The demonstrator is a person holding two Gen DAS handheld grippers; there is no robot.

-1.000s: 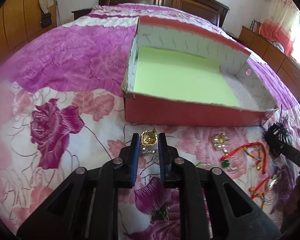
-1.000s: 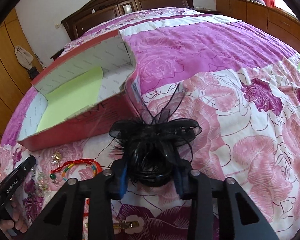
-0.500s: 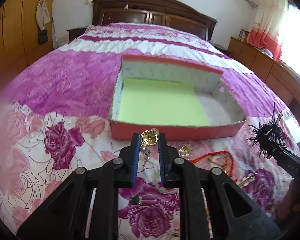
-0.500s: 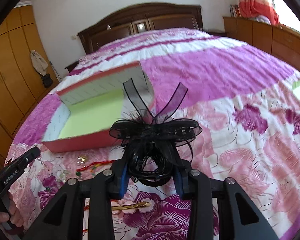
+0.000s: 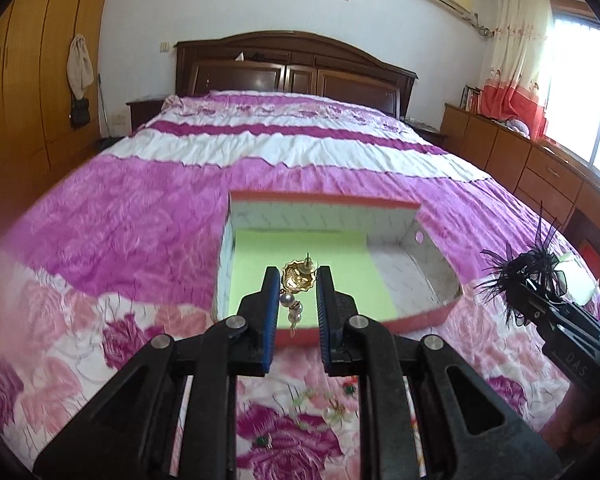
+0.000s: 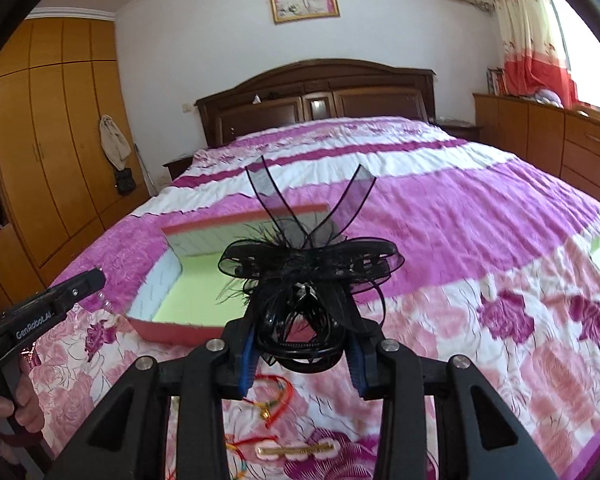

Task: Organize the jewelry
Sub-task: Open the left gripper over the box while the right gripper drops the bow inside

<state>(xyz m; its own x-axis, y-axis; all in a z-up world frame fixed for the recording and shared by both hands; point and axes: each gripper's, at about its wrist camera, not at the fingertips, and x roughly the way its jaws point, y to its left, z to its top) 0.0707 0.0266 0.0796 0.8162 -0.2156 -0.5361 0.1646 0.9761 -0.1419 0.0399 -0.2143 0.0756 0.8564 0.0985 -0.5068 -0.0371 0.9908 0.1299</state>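
My left gripper (image 5: 298, 280) is shut on a gold earring (image 5: 298, 278) with hanging pearls, held in the air above the near wall of the red box (image 5: 340, 330). The box lies open on the bed with a green sheet (image 5: 300, 252) on its floor. My right gripper (image 6: 302, 340) is shut on a black feathered hair bow (image 6: 308, 268), held up to the right of the box (image 6: 172, 326). The right gripper also shows in the left wrist view (image 5: 540, 304), the left gripper in the right wrist view (image 6: 80, 284).
Loose jewelry lies on the floral bedspread in front of the box: red cord bracelets (image 6: 276, 396), a gold hair clip (image 6: 296, 450), beads and a green stone (image 5: 324, 404). A wooden headboard (image 5: 296, 68) stands far behind, a wardrobe on the left, cabinets on the right.
Both grippers have risen from the bedspread with their items and moved toward the box. The earring now hangs over the box's near wall.
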